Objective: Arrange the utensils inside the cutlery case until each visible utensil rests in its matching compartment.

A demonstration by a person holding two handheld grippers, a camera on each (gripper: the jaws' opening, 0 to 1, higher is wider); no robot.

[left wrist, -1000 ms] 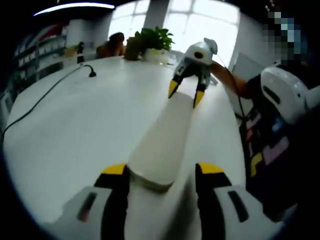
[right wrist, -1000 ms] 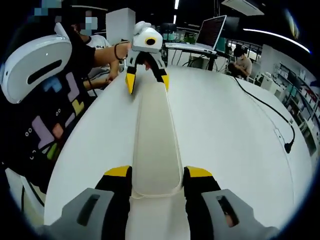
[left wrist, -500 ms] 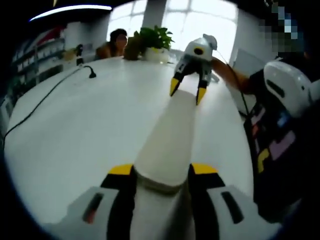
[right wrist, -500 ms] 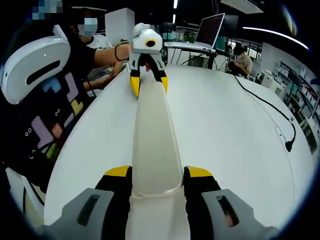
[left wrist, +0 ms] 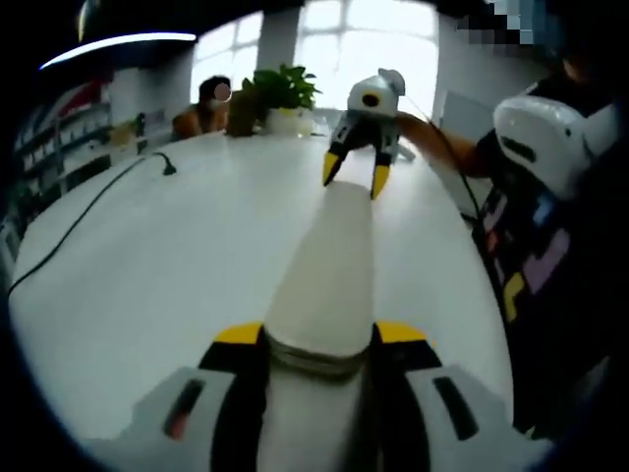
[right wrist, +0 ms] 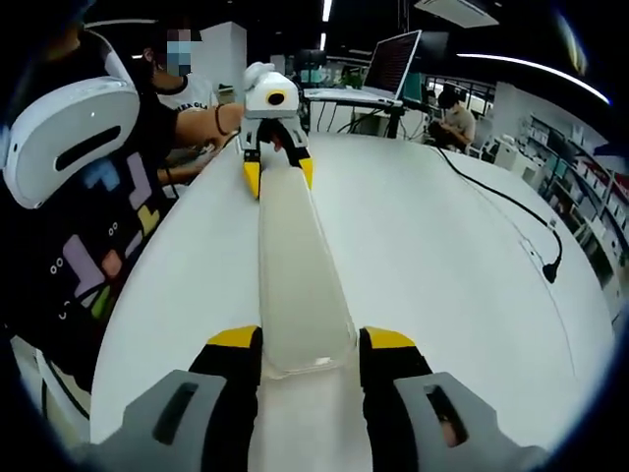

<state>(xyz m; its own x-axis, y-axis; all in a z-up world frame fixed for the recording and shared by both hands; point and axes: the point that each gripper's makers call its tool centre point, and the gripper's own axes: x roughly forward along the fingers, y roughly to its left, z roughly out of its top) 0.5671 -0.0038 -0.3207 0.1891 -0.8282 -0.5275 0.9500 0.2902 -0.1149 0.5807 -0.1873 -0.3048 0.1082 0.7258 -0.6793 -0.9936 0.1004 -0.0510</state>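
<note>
1. Since the earlier pictures, the jaws at both ends have drawn in against the long case, and the case seems to have risen slightly off the table; the lift is hard to confirm.

2. In the left gripper view, the left gripper has its yellow-tipped jaws pressed against the two sides of the near end of the cutlery case, a long, narrow, pale container lying along a white table.

3. In the right gripper view, the right gripper clamps the opposite end of the same case in the same way.

4. Each view also shows the other gripper at the far end, its jaws astride the case.

5. Holding both ends likely keeps so long a case level and stops it swinging.

6. The case looks closed or translucent; no utensils can be made out inside, so sorting cannot be judged.

7. A black cable lies on the table, well apart from the case.
</note>
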